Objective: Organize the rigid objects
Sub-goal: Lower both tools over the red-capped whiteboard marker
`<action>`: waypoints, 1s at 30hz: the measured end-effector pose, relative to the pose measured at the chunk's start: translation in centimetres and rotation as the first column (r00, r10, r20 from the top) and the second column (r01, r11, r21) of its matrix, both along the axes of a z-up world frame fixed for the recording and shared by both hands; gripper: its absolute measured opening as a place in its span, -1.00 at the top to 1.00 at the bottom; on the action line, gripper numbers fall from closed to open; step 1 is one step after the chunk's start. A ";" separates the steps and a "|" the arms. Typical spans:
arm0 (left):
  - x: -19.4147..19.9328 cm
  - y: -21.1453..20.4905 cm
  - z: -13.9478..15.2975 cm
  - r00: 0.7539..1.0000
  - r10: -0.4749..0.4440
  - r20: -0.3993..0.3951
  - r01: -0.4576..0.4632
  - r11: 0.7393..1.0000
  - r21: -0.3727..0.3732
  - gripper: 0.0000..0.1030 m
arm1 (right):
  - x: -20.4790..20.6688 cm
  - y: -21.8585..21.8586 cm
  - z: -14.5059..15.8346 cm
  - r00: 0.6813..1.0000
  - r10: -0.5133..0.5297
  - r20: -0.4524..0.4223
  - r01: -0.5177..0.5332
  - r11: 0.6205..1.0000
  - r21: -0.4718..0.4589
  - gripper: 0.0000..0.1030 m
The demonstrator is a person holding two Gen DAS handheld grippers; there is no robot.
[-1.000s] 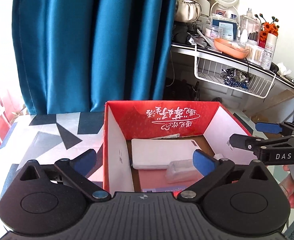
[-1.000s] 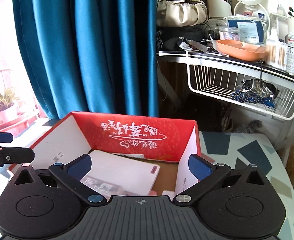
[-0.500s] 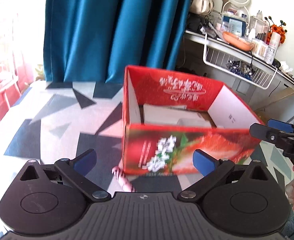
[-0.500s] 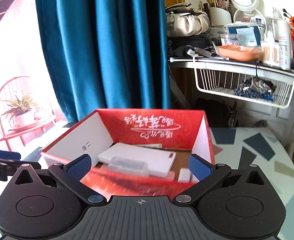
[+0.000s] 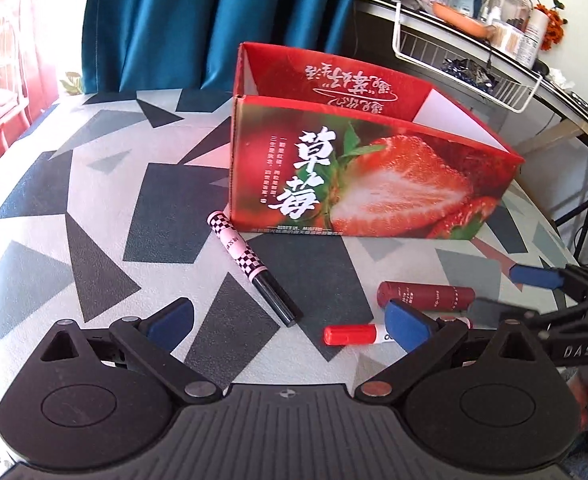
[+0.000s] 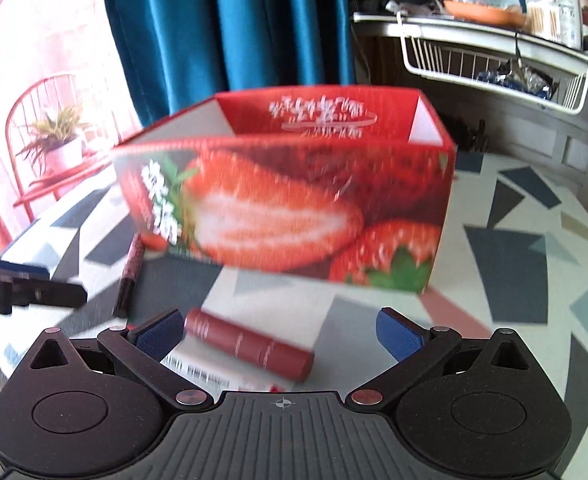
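my left claw (image 5: 290, 322) and right claw (image 6: 280, 332) are both spread, empty, above the geometric-patterned table (image 5: 94, 184); strawberry box (image 5: 369, 184) stands before the teal curtain (image 5: 198, 20).

Glossy printed red cardboard strawberry box (image 5: 373, 176) mid-frame, shiny dark-red plastic tube (image 6: 250, 348) lower centre, matt black ribbed plastic gripper body (image 5: 286, 432) along the bottom.

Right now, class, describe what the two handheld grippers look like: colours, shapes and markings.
Both the left gripper and the right gripper have matte black ribbed bodies, two round discs, silver pivot pins, angled black linkage arms and blue finger pads. White "DAS" lettering marks the right one's side.
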State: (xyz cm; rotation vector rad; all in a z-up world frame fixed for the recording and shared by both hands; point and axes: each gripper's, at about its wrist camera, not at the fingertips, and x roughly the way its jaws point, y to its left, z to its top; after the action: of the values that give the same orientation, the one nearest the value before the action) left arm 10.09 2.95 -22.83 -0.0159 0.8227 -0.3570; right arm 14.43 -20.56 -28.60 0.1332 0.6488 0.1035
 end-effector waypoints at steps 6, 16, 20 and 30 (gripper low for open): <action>-0.6 -1.0 -1.3 0.999 -0.034 -0.034 0.035 0.999 0.011 -0.85 | -0.6 1.3 -1.5 0.995 0.061 -0.079 -0.061 0.998 -0.008 -0.88; -0.5 -1.3 -2.5 0.996 -0.061 -0.063 0.061 0.998 -0.002 -0.71 | -0.2 1.7 -2.3 0.987 0.096 -0.132 -0.096 0.995 0.007 -0.38; -0.3 -1.2 -2.9 0.995 -0.058 -0.076 0.057 0.998 -0.011 -0.62 | 0.0 1.5 -2.7 0.983 0.094 -0.156 -0.093 0.996 0.010 -0.25; -0.6 -1.5 -2.7 0.991 -0.117 -0.064 0.113 0.991 -0.067 -0.16 | -0.1 1.3 -2.7 0.985 0.081 -0.152 -0.083 0.997 -0.007 0.18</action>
State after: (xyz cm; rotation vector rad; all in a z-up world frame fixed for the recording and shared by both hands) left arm 9.50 1.40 -25.56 -0.0402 0.8813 -0.4933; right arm 14.35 -19.27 -31.26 0.1022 0.8072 0.1691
